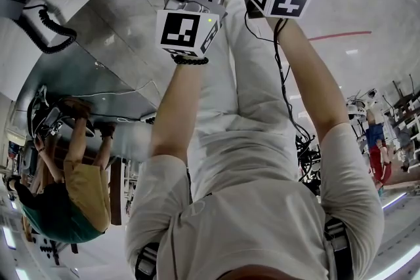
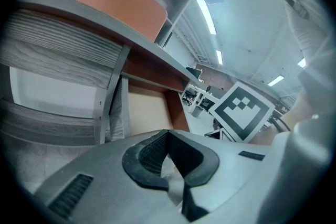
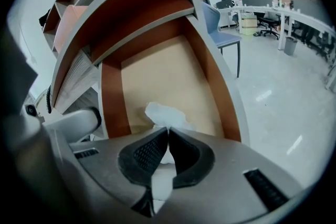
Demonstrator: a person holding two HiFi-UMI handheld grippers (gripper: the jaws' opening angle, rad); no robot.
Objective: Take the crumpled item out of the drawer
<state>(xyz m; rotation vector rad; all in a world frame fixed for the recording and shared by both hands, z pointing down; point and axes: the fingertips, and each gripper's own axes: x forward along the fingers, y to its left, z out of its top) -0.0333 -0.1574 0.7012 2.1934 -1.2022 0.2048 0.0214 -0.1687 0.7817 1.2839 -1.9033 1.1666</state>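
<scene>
Right gripper jaws pinched on the white crumpled tissue, the wad bulging just past the tips inside the open drawer; left gripper jaws pressed together, same drawer ahead of it.

Head view looking down, both gripper views close, facing drawer
</scene>
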